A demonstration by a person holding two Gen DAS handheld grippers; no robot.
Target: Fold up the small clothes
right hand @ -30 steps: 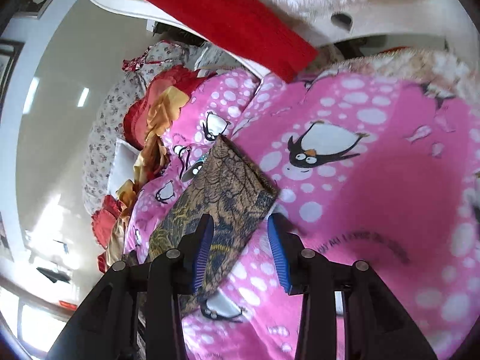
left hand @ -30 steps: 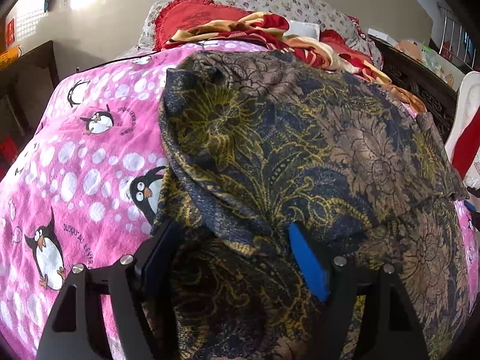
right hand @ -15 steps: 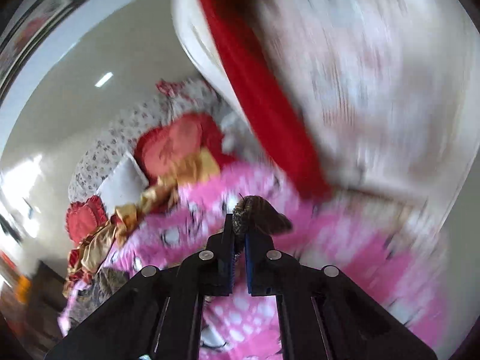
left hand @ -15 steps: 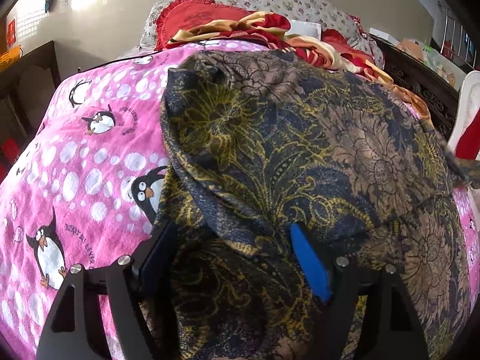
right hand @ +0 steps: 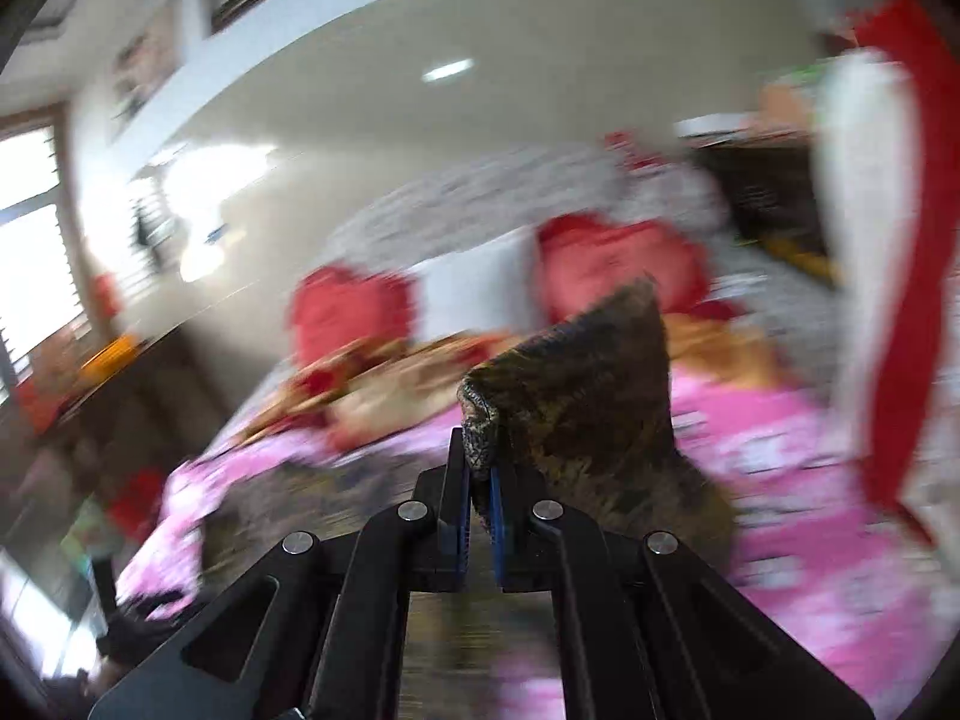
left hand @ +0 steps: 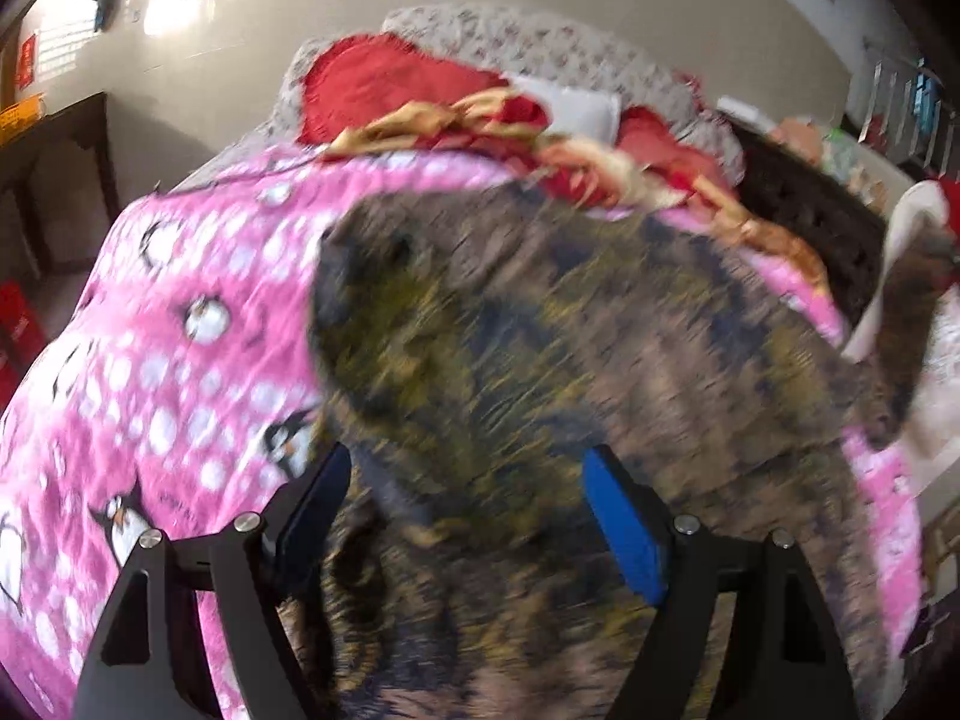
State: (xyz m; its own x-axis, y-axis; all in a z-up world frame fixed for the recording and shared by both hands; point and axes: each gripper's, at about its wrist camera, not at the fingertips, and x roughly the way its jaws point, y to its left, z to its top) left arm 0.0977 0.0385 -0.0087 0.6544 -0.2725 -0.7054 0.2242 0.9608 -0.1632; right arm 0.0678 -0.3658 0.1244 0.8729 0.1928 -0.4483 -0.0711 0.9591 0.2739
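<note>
A dark garment with a gold and brown floral print (left hand: 570,360) lies spread over the pink penguin blanket (left hand: 180,360) on the bed. My left gripper (left hand: 468,510) is open, its jaws wide apart over the garment's near fold. My right gripper (right hand: 477,480) is shut on a corner of the garment (right hand: 588,384) and holds it lifted above the bed. In the left wrist view that lifted corner (left hand: 912,312) rises at the far right. Both views are motion-blurred.
Red and floral pillows (left hand: 420,72) and a red and gold cloth (left hand: 540,144) are piled at the head of the bed. A dark wooden headboard (left hand: 804,222) is at the right. A white and red object (right hand: 870,180) stands at the bed's side.
My right gripper shut on the garment's corner and has lifted it, swinging round toward the head of the bed. My left gripper stays open over the garment, and its view has shifted.
</note>
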